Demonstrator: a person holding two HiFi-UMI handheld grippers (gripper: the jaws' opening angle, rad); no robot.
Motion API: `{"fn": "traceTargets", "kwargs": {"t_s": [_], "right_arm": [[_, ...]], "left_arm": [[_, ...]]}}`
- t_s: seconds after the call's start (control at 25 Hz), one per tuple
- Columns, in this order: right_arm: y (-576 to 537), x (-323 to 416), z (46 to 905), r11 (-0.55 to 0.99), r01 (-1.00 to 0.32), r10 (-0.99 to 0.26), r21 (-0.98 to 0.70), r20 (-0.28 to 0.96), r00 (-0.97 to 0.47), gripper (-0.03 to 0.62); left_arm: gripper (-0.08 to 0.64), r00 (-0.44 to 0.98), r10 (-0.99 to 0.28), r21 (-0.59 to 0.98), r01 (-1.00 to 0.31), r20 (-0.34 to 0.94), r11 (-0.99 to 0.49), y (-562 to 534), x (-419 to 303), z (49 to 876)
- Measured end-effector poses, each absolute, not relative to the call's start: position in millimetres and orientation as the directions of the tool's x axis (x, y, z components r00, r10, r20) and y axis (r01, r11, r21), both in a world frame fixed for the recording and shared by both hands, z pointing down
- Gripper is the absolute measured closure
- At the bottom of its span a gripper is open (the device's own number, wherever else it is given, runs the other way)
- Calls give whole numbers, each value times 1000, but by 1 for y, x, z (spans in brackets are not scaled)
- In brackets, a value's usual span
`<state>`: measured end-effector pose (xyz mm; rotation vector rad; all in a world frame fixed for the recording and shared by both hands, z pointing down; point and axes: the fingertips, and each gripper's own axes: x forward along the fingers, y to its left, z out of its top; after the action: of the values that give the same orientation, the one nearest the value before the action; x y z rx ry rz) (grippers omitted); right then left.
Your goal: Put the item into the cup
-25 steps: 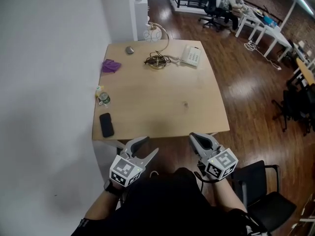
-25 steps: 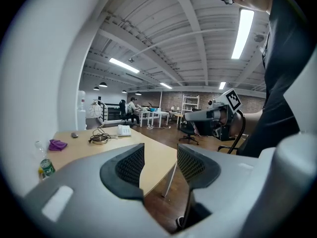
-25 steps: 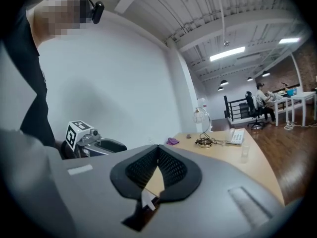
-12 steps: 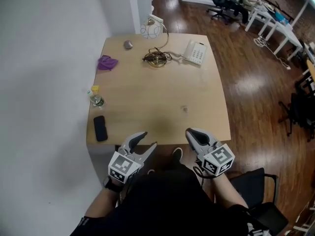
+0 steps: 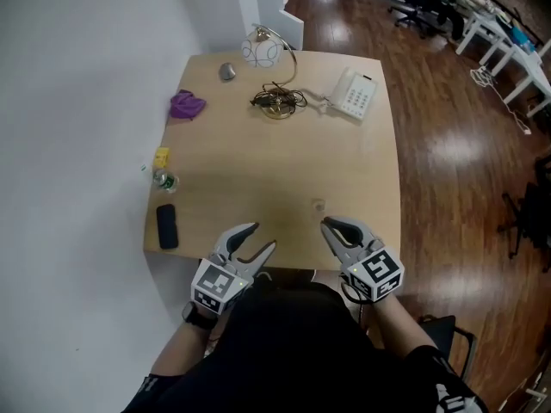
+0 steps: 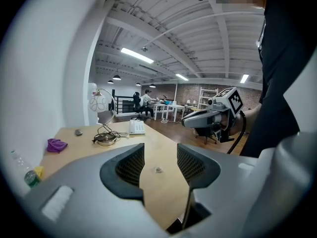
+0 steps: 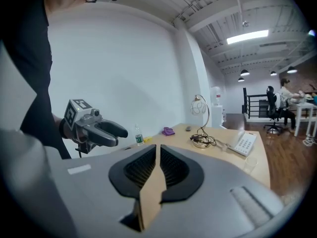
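Right gripper [image 7: 158, 155]: jaws opening, only a narrow slit between the pads so far, nothing in it. It hovers over the near right edge of the light wooden table [image 5: 258, 170].

Left gripper [image 6: 159, 155]: jaws spread wide and empty, over the near edge, left of the right gripper. Both are clear of the tabletop.

Small clear plastic cup [image 5: 318, 206]: upright on the table just beyond the right gripper, nearer the right edge. Nothing touches it. In the left gripper view it sits framed in the gap between the jaws, but well past them.

Can't tell which thing is the item. Loose things along the left edge, near to far:
- flat black rectangular device [image 5: 166, 225]
- small plastic bottle with green label [image 5: 164, 179]
- small yellow block [image 5: 161, 157] just behind the bottle
- crumpled purple cloth [image 5: 187, 105]
- grey oval object [image 5: 227, 72] at the far edge

All are well apart from the cup.

Far side: brass-based desk lamp with round shade [image 5: 277, 107] with its cord coiled at the base, and a white desk telephone [image 5: 355, 95] to its right.
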<state>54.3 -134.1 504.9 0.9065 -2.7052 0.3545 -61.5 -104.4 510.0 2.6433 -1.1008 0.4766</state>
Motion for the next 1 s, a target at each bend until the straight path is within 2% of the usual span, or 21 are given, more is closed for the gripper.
{"fn": "traceTargets", "kwargs": {"t_s": [0.28,0.44,0.72,1.0], "right_arm": [[-183,68,561,771,-633,-532,-75,471,-704,541],[-199,73,612,760,-640,-470,-109,588,-658,501],[-208,78,712,752,-647,-343,-126,764,-547,483],[-207,84,768,773,-628,-275,-90,845,-459,482]], "left_arm": [[359,667,-602,90,-699,438,-709,-133,-62,535],[357,679,-560,90,-670,475,-737,-145,-59,552],[354,696,-514,128,-647,502,-752,-159,-50,576],[354,683,-513,144,-662,520,-736,-162,-52,585]]}}
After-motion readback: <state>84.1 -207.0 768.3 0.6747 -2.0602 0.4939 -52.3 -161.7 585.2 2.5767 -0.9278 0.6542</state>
